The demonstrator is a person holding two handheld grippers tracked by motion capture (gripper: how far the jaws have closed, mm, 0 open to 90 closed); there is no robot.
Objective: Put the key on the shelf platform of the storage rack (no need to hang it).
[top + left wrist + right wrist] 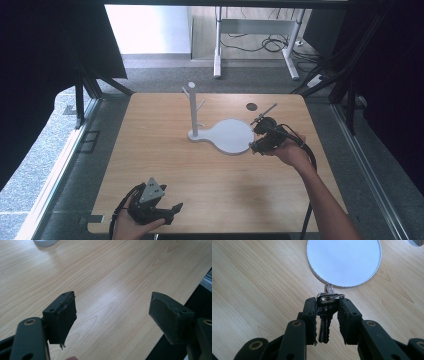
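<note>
The right gripper (327, 315) is clamping its fingers (310, 315) on a bunch of keys (325, 312): the head of one key is sitting pinched between the two pads, its blade is pointing down toward the camera between the fingers, and the key ring (330, 296) with another key is sticking out past the fingertips. Just beyond the ring, the round white plate (344, 261) of a stand is lying flat on the wooden surface (257, 277), its near edge just beside the keys. In the high view the right hand (290, 150) is reaching in from the lower right with the forearm stretched across the surface, holding the right gripper (265, 136) against the right edge of the white plate (231, 135); a white post (193, 107) with short pegs is standing upright at the plate's narrow left end, and a small dark disc (251, 106) is lying on the surface farther back. The left gripper (112, 315) is holding its fingers (63, 317) wide apart with nothing between them, only bare wood below. In the high view the left hand (132, 225) is resting at the near edge of the surface (165, 165), well apart from the stand, with the left gripper (172, 210) pointing to the right.
</note>
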